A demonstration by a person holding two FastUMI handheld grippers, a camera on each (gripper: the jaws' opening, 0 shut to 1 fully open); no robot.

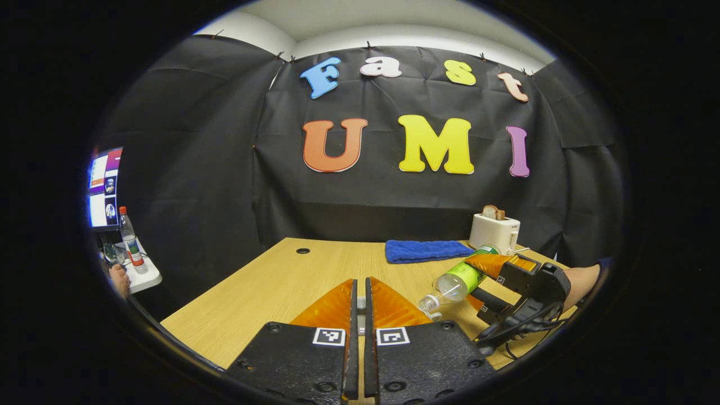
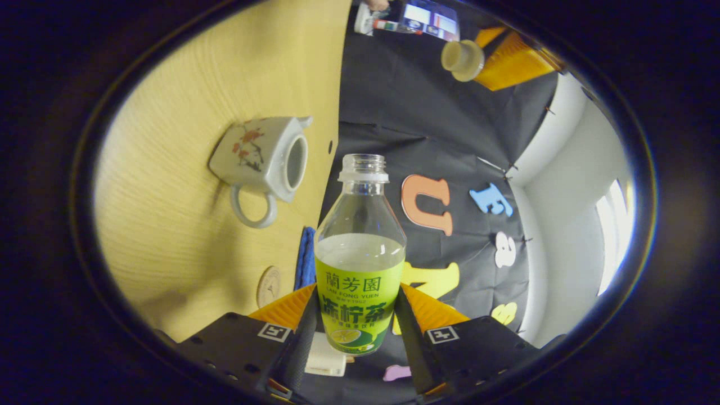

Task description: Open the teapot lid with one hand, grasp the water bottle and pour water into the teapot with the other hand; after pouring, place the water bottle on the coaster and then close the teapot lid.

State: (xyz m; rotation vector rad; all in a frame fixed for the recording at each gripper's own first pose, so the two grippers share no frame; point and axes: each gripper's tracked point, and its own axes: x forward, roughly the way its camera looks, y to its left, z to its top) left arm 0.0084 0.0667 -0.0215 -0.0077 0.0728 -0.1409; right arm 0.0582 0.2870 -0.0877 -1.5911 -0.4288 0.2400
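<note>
— Over the table's front edge, what is the left gripper [image 1: 360, 306] doing?
— It is pinching the teapot lid [image 2: 462, 59] between nearly closed fingers, up in the air.
— And the right gripper [image 2: 358, 315]?
— It is squeezing the water bottle [image 2: 360, 253] by its green label and tipping it sideways. The cap is off.
— Where is the teapot [image 2: 263, 161]?
— It is sitting open on the wooden table [image 1: 281, 281]. The coaster [image 2: 269, 286] is lying near the blue towel [image 1: 427, 250] and the toaster [image 1: 495, 232] at the back edge.

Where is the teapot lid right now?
The teapot lid is pinched in the left claw, raised off the open teapot, at the top of the right gripper view.
</note>
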